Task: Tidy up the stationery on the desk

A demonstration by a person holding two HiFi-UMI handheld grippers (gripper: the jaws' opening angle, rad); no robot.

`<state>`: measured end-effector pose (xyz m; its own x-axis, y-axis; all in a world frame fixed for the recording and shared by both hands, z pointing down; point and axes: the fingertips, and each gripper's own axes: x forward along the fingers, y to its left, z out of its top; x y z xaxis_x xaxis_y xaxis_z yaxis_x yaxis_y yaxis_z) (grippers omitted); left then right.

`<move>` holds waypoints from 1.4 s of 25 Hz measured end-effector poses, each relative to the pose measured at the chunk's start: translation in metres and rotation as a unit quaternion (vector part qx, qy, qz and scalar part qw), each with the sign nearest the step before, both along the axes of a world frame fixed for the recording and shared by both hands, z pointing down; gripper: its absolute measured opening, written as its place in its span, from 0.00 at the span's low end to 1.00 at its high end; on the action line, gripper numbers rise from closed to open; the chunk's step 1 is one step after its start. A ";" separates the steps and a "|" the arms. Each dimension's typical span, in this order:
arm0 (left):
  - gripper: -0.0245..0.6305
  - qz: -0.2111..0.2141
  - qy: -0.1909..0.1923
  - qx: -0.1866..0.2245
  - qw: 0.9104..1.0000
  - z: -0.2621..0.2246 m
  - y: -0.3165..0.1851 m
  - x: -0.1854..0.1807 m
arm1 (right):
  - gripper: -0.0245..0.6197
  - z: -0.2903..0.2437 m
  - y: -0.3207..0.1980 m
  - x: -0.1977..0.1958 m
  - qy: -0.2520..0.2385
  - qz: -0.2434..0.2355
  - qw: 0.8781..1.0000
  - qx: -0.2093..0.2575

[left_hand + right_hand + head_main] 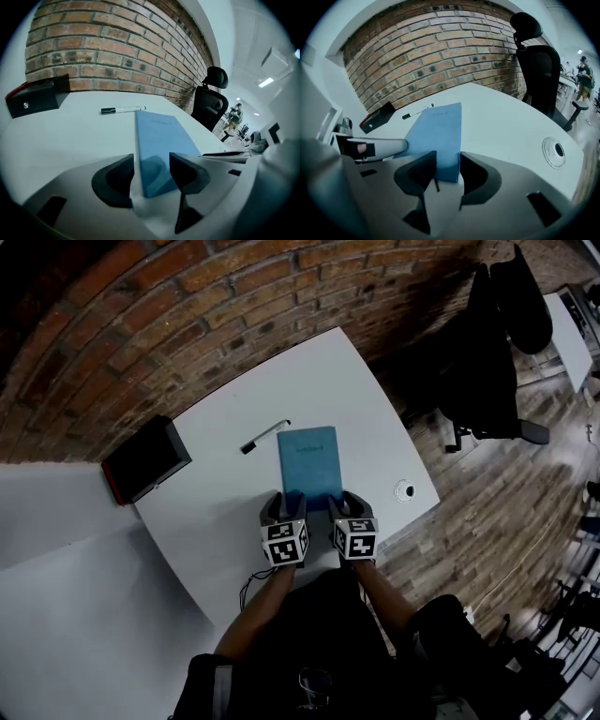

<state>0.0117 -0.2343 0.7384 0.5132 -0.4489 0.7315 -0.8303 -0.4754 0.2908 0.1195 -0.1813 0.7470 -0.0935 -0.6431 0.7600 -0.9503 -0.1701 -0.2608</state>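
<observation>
The notebook (pixel 309 465) is seen flat on the desk (pixel 216 512), its near edge met by both grippers. The left gripper (pixel 152 164) is spread, with the near left corner between its jaws. The right gripper (pixel 447 164) is open astride the near right corner. A pen (pixel 265 437) is spotted just beyond the notebook.

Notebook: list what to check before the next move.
1. Notebook lies flat and closed on the desk: ok.
2. Left tool straddles its near left corner, jaws apart: ok.
3. Right tool straddles its near right corner, jaws apart: ok.
4. Notebook clamped: not ok, neither tool is shut.
5. Marker apart from the notebook's far edge: cannot tell.
6. Black box well away, to the left: ok.
</observation>
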 end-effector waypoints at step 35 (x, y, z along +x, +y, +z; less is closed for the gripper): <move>0.16 -0.037 -0.006 0.042 0.998 -0.011 0.013 -0.018 | 0.13 -0.006 0.016 -0.003 -0.054 0.022 0.998 0.014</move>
